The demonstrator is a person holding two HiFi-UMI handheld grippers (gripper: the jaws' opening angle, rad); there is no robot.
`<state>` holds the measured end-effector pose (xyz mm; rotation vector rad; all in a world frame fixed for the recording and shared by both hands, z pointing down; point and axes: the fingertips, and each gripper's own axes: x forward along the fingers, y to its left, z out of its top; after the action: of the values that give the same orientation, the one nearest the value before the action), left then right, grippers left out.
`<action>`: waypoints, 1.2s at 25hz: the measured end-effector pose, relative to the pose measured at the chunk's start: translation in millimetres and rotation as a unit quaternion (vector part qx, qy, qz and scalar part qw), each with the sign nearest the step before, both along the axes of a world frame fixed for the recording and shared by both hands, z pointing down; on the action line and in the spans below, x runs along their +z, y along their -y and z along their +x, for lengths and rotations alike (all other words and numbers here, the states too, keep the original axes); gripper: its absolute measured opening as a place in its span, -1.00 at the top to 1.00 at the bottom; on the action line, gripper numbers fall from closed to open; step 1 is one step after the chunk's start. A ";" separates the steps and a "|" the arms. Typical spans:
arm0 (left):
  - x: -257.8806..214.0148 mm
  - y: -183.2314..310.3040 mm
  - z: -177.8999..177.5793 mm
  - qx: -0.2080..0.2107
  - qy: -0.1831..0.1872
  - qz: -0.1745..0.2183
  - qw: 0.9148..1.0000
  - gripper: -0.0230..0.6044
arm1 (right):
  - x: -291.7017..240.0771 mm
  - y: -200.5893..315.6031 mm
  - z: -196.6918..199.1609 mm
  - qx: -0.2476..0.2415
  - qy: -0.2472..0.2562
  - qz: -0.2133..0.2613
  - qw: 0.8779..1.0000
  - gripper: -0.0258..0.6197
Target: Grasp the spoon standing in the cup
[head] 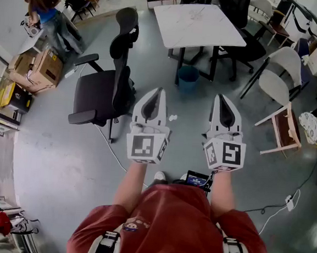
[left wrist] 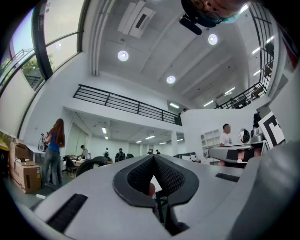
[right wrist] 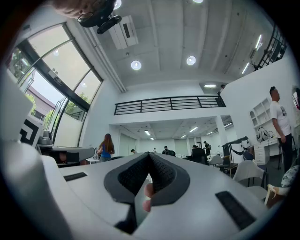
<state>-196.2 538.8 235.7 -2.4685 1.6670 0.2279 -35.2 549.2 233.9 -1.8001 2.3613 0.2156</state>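
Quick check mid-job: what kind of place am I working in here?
Probably an open-plan office or lab: a white table, a black office chair, cardboard boxes on the floor, and a railed mezzanine overhead.

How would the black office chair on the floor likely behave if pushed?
The black office chair would probably roll or swivel, standing on a smooth floor. Its tall back suggests tipping if shoved high. Casters aren't clearly visible.
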 end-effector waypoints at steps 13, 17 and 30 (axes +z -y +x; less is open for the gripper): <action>4.1 6.2 13.1 0.003 0.000 -0.002 1.000 0.92 | 3.9 7.8 15.0 -0.002 0.002 -0.003 1.000 0.88; 6.2 8.6 17.3 0.004 0.001 -0.004 1.000 0.92 | 7.0 11.0 21.6 -0.001 0.019 -0.009 1.000 0.88; 10.0 20.0 90.3 0.024 0.014 -0.008 1.000 0.92 | 14.3 15.5 88.5 0.010 0.031 -0.013 0.999 0.88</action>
<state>-105.9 518.8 245.7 -2.5145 1.6066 0.1858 53.4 533.7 248.2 -1.8156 2.3150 0.1283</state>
